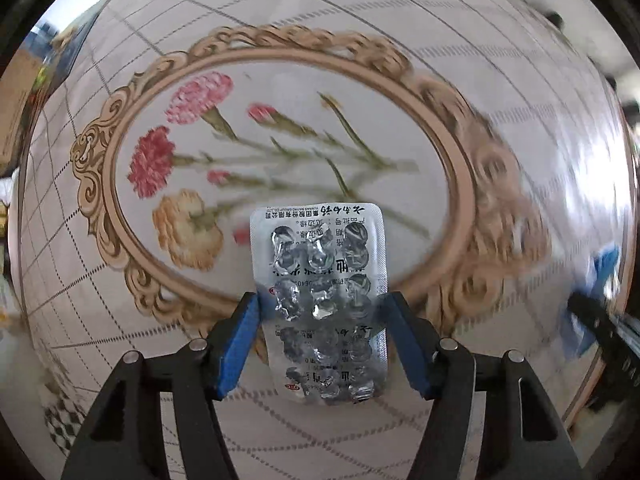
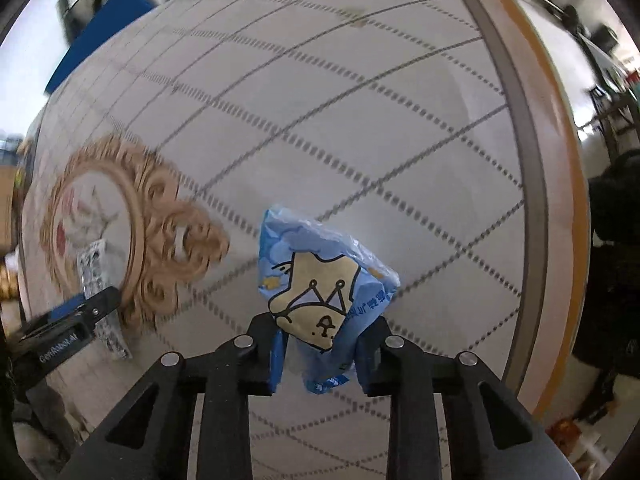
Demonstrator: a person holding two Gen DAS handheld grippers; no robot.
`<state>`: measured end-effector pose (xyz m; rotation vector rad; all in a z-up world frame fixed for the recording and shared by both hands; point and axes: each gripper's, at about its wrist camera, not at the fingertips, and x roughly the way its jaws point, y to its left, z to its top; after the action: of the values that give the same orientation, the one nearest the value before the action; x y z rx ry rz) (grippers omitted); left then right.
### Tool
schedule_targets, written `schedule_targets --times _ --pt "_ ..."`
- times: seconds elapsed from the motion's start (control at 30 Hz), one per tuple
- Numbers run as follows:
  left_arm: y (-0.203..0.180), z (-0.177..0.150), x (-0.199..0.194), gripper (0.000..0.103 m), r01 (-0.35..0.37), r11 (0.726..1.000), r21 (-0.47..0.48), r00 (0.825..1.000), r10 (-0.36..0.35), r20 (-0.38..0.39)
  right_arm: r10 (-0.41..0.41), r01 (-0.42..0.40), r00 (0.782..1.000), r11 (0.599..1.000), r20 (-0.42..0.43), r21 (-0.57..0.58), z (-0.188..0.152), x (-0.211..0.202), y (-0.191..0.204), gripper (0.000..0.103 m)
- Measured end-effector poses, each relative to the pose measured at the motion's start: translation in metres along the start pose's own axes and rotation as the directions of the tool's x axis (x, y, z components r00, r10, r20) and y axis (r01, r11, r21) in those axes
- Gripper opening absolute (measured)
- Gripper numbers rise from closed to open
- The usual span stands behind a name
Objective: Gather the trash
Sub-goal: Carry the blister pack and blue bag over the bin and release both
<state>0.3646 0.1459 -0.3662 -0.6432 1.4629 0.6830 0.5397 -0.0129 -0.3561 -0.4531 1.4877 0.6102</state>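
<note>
A silver, emptied blister pack (image 1: pixel 316 248) hangs between the blue pads of my left gripper (image 1: pixel 322 304), which is shut on its long edges above the table's painted flower oval (image 1: pixel 280 152). In the right wrist view, a crumpled blue wrapper with a cartoon crown figure (image 2: pixel 316 280) sits pinched in my right gripper (image 2: pixel 320 328), above the gridded tabletop. Each gripper shows in the other's view: the left gripper (image 2: pixel 80 312) with the blister pack (image 2: pixel 94 264) at the far left, the right gripper (image 1: pixel 592 312) with a blur of blue wrapper (image 1: pixel 604 264) at the far right.
The white tabletop carries a dotted diamond grid and has a grey and orange rim (image 2: pixel 536 200) on the right. Beyond that rim stands a dark shape (image 2: pixel 616 280). A blue object (image 2: pixel 100 32) lies past the far left edge.
</note>
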Motion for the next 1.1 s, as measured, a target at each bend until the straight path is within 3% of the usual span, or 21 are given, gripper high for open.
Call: schedule_targets --times 0.27,0.43,0.67,0.9,1.1 --pt "-0.01 -0.028 -0.003 0.066 -0.029 0.999 0.041 0.999 0.028 0.029 -0.047 0.047 0.999 0.998 -0.001 -0.034 -0.014 0.002 0.009 0.03" --pt "-0.009 -0.021 -0.004 0.063 0.006 0.999 0.044 1.0 -0.007 0.018 -0.053 0.053 0.999 0.998 -0.001 -0.03 -0.013 0.003 0.01 0.031" --pt "-0.008 -0.012 0.006 0.062 -0.003 0.997 0.071 0.998 -0.001 0.063 -0.04 0.04 0.999 0.999 0.027 -0.026 -0.02 -0.008 0.006 0.028" --pt "-0.007 -0.039 -0.031 0.062 0.002 0.995 0.104 0.987 -0.018 0.162 -0.008 0.008 0.996 1.0 0.089 -0.01 -0.064 -0.035 0.015 0.026" --pt "0.01 -0.098 -0.082 0.062 0.029 0.992 0.12 0.96 -0.061 0.273 0.015 -0.012 0.985 1.0 0.17 -0.015 -0.129 -0.075 0.034 0.026"
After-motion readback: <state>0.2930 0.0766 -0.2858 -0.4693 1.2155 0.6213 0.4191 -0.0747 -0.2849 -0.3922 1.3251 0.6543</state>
